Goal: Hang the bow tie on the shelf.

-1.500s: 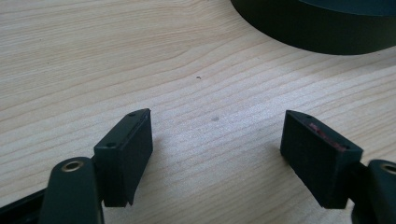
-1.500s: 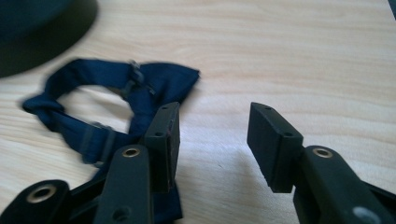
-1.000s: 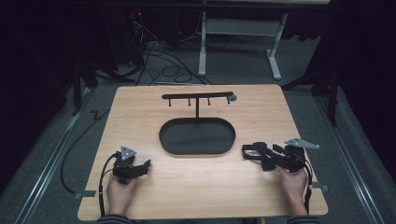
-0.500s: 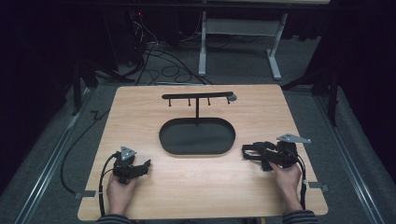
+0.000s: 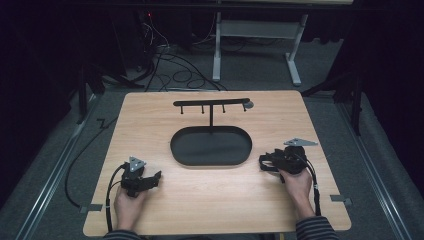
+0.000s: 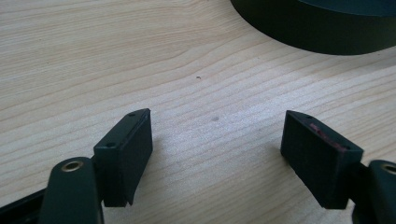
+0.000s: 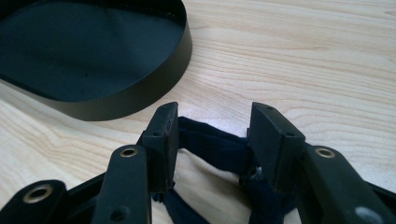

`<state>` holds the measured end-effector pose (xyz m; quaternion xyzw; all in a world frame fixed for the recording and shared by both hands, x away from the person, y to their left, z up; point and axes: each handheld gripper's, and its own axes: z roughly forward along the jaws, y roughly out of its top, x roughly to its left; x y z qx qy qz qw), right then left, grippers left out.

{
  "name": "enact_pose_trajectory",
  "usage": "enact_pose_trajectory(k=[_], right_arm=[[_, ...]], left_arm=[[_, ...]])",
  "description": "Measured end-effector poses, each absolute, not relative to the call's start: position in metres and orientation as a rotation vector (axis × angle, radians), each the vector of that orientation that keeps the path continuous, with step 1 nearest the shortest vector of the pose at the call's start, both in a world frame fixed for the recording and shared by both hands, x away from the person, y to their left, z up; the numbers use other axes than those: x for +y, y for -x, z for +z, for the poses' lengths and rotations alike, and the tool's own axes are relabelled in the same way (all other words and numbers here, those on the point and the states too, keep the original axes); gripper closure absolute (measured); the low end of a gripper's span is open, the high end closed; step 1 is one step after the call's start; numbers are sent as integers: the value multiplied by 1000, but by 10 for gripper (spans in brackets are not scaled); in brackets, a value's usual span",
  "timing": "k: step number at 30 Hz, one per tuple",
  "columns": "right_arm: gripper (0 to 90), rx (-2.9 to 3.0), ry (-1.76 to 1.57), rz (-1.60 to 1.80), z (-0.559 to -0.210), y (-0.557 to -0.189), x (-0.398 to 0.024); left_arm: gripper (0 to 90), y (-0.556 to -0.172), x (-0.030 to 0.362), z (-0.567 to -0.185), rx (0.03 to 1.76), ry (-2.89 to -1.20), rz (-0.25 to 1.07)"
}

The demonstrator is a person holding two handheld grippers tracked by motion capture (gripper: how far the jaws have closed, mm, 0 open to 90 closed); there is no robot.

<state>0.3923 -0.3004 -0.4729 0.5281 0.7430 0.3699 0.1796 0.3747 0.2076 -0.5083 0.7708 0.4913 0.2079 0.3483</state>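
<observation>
Right gripper view: the right claw (image 7: 212, 123), just opening, straddles a dark strap (image 7: 212, 147) beside the tray (image 7: 140, 100); left claw (image 6: 217, 154) spread.

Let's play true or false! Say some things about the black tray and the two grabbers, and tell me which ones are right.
1. The black tray has nothing in it. True.
2. The left gripper holds something. False: its jaws stand open over the bare table.
3. A dark blue strap lies between the jaws of the right gripper. True; those jaws have just been opening.
4. The rack stands on the side of the tray nearest the person. False: it rises at the tray's far edge.
</observation>
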Motion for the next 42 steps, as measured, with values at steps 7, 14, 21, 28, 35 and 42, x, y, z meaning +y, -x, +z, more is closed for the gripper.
enact_pose_trajectory(k=[7, 14, 21, 28, 35, 42], right_arm=[[532, 2142, -1501, 991, -479, -402, -295], [561, 2170, -1522, 957, -488, -407, -293], [714, 2201, -1488, 933, -491, -409, -291], [892, 2239, -1430, 891, -490, -406, -285], [900, 2173, -1393, 954, -481, -397, -285], [900, 2129, -1364, 990, -463, -391, -291]], left_arm=[[253, -375, 208, -508, 1273, -1999, 537], [253, -375, 208, -508, 1273, -1999, 536], [252, -375, 208, -508, 1274, -2000, 535], [251, -375, 208, -508, 1274, -1999, 533], [251, -375, 208, -508, 1274, -2000, 534], [253, -375, 208, -508, 1275, -1995, 530]])
